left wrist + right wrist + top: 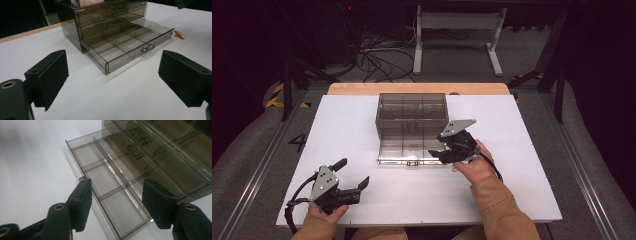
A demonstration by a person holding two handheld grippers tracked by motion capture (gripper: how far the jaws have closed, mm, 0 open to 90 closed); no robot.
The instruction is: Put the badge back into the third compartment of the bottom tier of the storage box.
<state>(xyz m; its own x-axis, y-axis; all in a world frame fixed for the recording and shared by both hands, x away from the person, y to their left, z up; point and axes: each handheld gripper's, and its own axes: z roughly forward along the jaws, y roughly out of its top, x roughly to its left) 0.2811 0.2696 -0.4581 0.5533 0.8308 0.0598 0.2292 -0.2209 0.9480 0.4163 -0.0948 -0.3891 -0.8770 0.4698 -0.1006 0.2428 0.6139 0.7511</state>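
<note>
A smoky see-through drawer cabinet [412,112] stands at the back middle of the white table. Its bottom drawer [404,150] is pulled out toward me; its divided compartments [110,177] look empty, and a metal knob [147,48] sits on its front. My right gripper [438,145] hovers over the drawer's right front corner. Its jaws are open with nothing between the pads [82,202]. My left gripper [353,173] rests near the table's front left, pointed at the cabinet [100,22], jaws wide open and empty.
A small yellow object [179,34] lies on the white table top [347,130] to the right of the drawer. A wooden strip [417,88] runs along the back edge. Cables and a metal frame [457,35] are on the floor behind.
</note>
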